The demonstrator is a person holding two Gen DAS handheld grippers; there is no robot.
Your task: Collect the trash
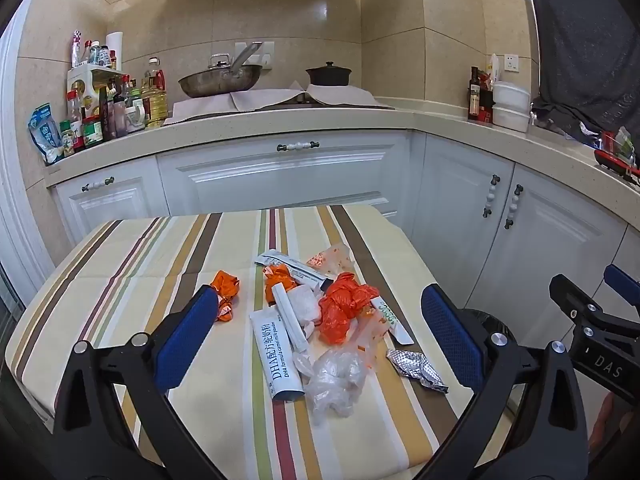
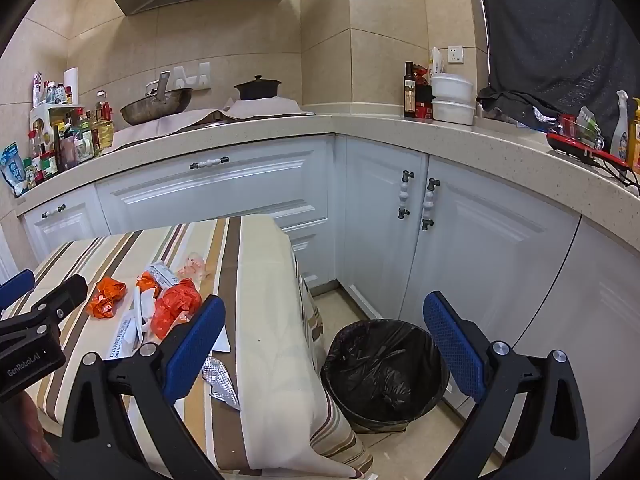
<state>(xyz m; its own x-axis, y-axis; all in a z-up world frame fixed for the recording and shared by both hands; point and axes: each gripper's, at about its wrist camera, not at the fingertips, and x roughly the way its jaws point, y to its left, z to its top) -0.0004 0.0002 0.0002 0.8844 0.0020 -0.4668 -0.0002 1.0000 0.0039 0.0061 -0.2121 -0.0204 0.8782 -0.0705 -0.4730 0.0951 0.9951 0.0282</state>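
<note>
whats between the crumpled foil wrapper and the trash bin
Only the table's right edge: the foil wrapper lies near it, the striped tablecloth drapes down, and the black-lined bin stands beside it. The right wrist view shows this.

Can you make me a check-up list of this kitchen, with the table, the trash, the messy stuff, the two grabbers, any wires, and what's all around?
Surface: small table under a striped cloth, beside the white cabinets.
Job's things: trash pile mid-table, with orange wrappers, a white sachet, clear plastic and crumpled foil; black-lined bin on the floor at the table's right, no trash seen in it.
Clutter: nothing seen on the table besides the trash.
Grippers: left gripper open above the pile, empty; right gripper open, empty, above the table edge and bin.
Cables: dark cords by the red tray.
Surroundings: wok, black pot, sauce bottles on the counter.
</note>
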